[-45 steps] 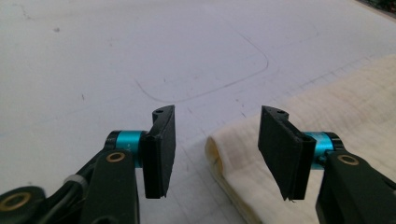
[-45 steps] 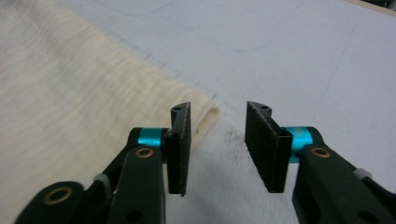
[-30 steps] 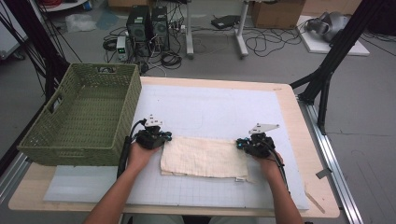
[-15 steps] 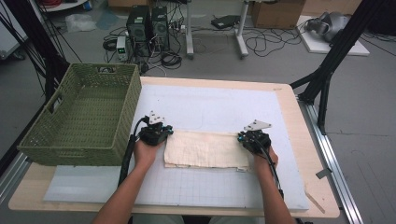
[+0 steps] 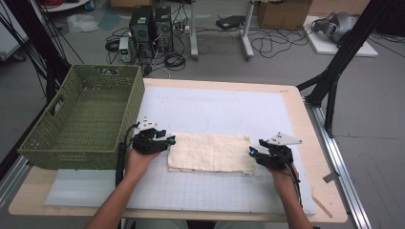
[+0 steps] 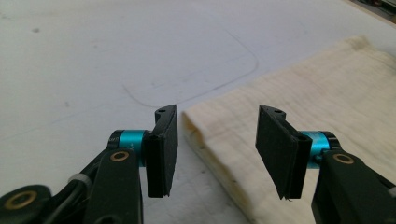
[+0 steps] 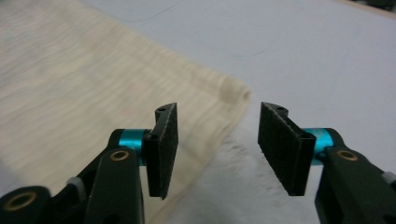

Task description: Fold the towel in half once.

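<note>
Flanking folded cloth [image 5: 210, 152]: green basket [image 5: 86, 121].

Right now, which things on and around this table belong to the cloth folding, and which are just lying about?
In the job:
folded cream cloth
left gripper, jaws just opened, off the cloth
right gripper, same
white mat

Lying about:
green basket
computer towers
floor cables

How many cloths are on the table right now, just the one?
1. A folded cream cloth lies flat on the white mat, between the left gripper and right gripper. The green basket's visible floor looks bare.
</note>
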A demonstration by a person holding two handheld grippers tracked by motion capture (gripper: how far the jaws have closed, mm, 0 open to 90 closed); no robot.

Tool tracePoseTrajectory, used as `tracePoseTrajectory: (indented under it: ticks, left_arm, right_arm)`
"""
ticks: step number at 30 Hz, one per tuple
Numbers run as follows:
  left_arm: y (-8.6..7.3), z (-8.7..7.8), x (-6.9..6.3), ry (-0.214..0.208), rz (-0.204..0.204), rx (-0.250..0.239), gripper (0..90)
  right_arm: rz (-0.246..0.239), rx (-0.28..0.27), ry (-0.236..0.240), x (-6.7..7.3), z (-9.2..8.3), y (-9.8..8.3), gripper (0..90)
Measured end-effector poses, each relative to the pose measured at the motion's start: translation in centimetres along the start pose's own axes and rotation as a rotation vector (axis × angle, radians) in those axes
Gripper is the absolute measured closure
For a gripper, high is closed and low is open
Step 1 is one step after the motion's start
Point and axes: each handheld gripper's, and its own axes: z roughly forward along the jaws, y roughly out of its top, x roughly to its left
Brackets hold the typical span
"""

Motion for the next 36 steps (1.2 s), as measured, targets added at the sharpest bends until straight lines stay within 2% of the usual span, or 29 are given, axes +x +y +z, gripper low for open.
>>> tracePoseTrajectory:
  ticks: [2, 3, 4, 6, 7, 11, 12, 14, 16, 17, 21, 23, 26, 28, 30, 33, 36]
  left_arm:
    - [-0.2, 0.0, -0.5, -0.020, 0.021, 0.013, 51.4]
    - [-0.5, 0.0, -1.0, -0.029, 0.051, 0.020, 53.6]
    - [-0.6, -0.1, -1.2, -0.032, 0.062, 0.034, 56.1]
    - [-0.9, -0.1, -1.6, -0.034, 0.069, 0.036, 56.2]
    - [-1.1, -0.1, -1.7, -0.034, 0.070, 0.033, 55.8]
    - [-1.8, 0.2, -2.0, -0.033, 0.078, 0.077, 56.1]
    - [-2.0, 0.3, -2.1, -0.027, 0.089, 0.094, 57.3]
    - [-2.2, 0.5, -2.3, 0.011, 0.131, 0.128, 62.3]
    - [-2.2, 0.5, -2.7, 0.049, 0.189, 0.142, 67.9]
    - [-2.3, 0.5, -2.8, 0.055, 0.201, 0.142, 69.0]
    - [-2.3, 0.4, -3.1, 0.076, 0.221, 0.140, 71.6]
    - [-2.3, 0.2, -2.9, 0.074, 0.202, 0.132, 71.7]
    - [-2.2, -0.5, -2.0, 0.055, 0.146, 0.073, 66.7]
    - [-2.0, -1.2, -1.3, 0.036, 0.089, 0.009, 61.0]
    - [-1.7, -1.8, -0.7, 0.008, 0.054, -0.056, 57.1]
    - [-1.2, -2.6, -0.3, -0.031, 0.020, -0.136, 46.6]
    - [-0.5, -3.5, -0.3, -0.062, 0.010, -0.215, 33.7]
  right_arm:
    - [-0.001, 0.014, 0.063, 0.7, 0.2, -0.6, 43.0]
    - [-0.019, 0.036, 0.065, 1.1, 0.3, -0.7, 41.7]
    - [-0.059, 0.074, 0.070, 1.7, 0.6, -1.0, 41.8]
    - [-0.082, 0.112, 0.067, 2.1, 1.0, -1.2, 42.0]
    - [-0.079, 0.109, 0.063, 2.1, 1.0, -1.2, 42.4]
    - [-0.082, 0.131, 0.018, 2.1, 0.6, -1.2, 51.6]
    - [-0.081, 0.133, 0.011, 2.1, 0.6, -1.2, 51.6]
    - [-0.073, 0.135, 0.007, 2.0, 0.5, -1.3, 51.6]
    - [-0.078, 0.139, -0.001, 2.1, 0.5, -1.2, 51.5]
    - [-0.082, 0.140, -0.005, 2.1, 0.4, -1.2, 51.3]
    - [-0.071, 0.145, -0.030, 1.9, 0.2, -1.3, 48.9]
    - [-0.069, 0.136, -0.027, 1.7, -0.1, -1.4, 47.9]
    - [-0.055, 0.081, -0.021, 1.3, -1.2, -1.4, 45.9]
    - [-0.035, 0.034, -0.025, 0.9, -1.9, -1.2, 43.1]
    - [-0.024, -0.001, -0.025, 0.6, -2.4, -1.1, 40.1]
    - [-0.012, -0.048, -0.030, 0.5, -3.3, -0.8, 33.3]
    - [-0.013, -0.090, -0.028, 0.4, -3.9, -0.5, 27.2]
